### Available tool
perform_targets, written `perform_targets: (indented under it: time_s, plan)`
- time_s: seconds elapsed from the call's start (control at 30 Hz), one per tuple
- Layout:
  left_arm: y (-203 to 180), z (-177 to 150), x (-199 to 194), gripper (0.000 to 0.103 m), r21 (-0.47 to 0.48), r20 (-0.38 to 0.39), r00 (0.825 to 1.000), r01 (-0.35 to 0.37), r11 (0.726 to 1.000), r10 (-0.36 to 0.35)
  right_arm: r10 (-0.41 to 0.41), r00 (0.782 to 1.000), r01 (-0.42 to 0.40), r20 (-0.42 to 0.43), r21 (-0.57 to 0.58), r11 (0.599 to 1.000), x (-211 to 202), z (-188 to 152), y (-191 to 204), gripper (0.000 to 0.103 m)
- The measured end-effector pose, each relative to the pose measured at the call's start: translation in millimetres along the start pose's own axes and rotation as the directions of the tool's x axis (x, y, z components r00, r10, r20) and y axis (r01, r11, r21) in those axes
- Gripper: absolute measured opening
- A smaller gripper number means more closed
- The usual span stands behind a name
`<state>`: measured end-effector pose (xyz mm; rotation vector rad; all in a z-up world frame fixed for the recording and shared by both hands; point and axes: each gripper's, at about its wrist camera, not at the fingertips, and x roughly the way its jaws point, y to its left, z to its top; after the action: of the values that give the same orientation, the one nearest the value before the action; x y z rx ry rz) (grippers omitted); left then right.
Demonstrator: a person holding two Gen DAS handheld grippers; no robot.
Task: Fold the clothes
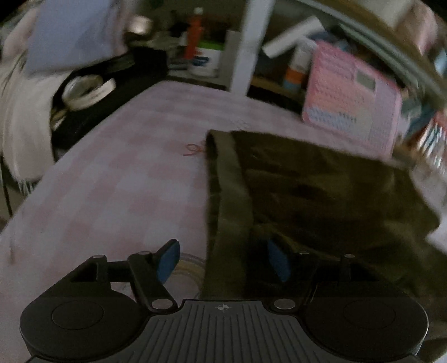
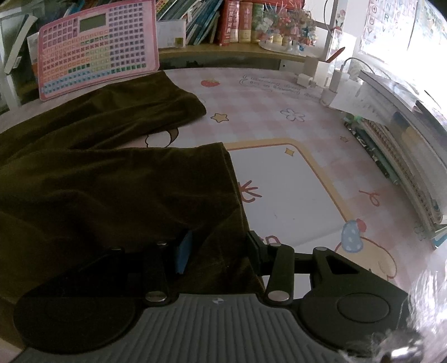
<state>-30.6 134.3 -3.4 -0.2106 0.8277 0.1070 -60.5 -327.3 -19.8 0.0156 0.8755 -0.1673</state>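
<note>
Dark olive trousers (image 2: 111, 181) lie spread on the pink checked table mat (image 2: 279, 181), two legs reaching toward the right. My right gripper (image 2: 219, 248) straddles the near leg's hem edge; cloth lies between its fingers, the blue pad (image 2: 184, 254) shows its bare face, and the gripper is open. In the blurred left wrist view the trousers (image 1: 321, 190) fill the right half, their folded band running toward me. My left gripper (image 1: 223, 261) is wide open; the band's edge lies between its fingers, close to the right pad (image 1: 278, 261), while the left pad (image 1: 169, 261) hovers over bare mat (image 1: 125, 181).
A pink toy keyboard board (image 2: 97, 50) leans at the table's back. Books (image 2: 237, 22) fill the shelf behind, and a stack of books (image 2: 405, 156) lines the right edge. A charger (image 2: 304, 79) sits at the back right. A black bag (image 1: 111, 92) and white cloth (image 1: 22, 111) sit at the left.
</note>
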Motion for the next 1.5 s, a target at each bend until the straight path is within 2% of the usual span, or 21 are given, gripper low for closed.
perform_targets:
  time_s: [0.17, 0.37, 0.67, 0.73, 0.77, 0.83, 0.93, 1.07, 1.2, 1.4, 1.5]
  plan:
    - [-15, -2, 12, 0.078, 0.111, -0.008, 0.997, -0.075, 0.991, 0.077, 0.005, 1.000, -0.005, 0.001, -0.001, 1.000, -1, -1, -2, 0.041]
    - [-3, -3, 10, 0.080, 0.072, -0.005, 0.996, -0.089, 0.993, 0.090, 0.030, 0.999, -0.030, 0.016, 0.010, 1.000, 1, 0, -3, 0.041]
    - [4, -7, 5, 0.081, 0.011, 0.001, 0.989, -0.149, 0.989, 0.149, 0.073, 0.997, -0.070, 0.030, -0.086, 0.994, 13, 16, 11, 0.040]
    - [0, -6, 6, 0.080, 0.002, -0.008, 0.987, -0.161, 0.987, 0.162, 0.068, 0.997, -0.062, 0.044, -0.126, 0.990, 18, 20, 12, 0.043]
    - [-2, -6, 6, 0.080, 0.002, -0.013, 0.986, -0.165, 0.986, 0.165, 0.060, 0.997, -0.053, 0.046, -0.132, 0.990, 21, 23, 10, 0.047]
    - [-7, -6, 7, 0.080, 0.012, -0.019, 0.986, -0.167, 0.986, 0.167, 0.042, 0.998, -0.035, 0.050, -0.139, 0.990, 27, 30, 6, 0.048]
    - [-12, -4, 10, 0.081, 0.023, -0.021, 0.987, -0.160, 0.987, 0.161, 0.010, 0.998, -0.002, 0.054, -0.137, 0.991, 38, 42, -4, 0.048]
    - [-15, -2, 14, 0.083, 0.038, -0.023, 0.989, -0.146, 0.989, 0.147, 0.004, 0.998, 0.005, 0.058, -0.155, 0.988, 47, 51, -9, 0.049]
    - [-12, -1, 8, 0.083, 0.028, -0.033, 0.990, -0.135, 0.991, 0.136, 0.000, 0.999, 0.005, 0.038, -0.114, 0.994, 44, 52, -11, 0.048]
    - [-1, -9, -26, 0.083, -0.010, 0.025, 0.998, -0.054, 0.999, 0.054, 0.039, 0.998, -0.039, 0.057, -0.013, 0.999, 2, 16, -18, 0.048]
    - [-1, -16, -34, 0.083, 0.016, 0.025, 0.999, -0.022, 1.000, 0.022, 0.032, 0.999, -0.033, 0.035, 0.029, 0.999, -11, -6, -22, 0.048]
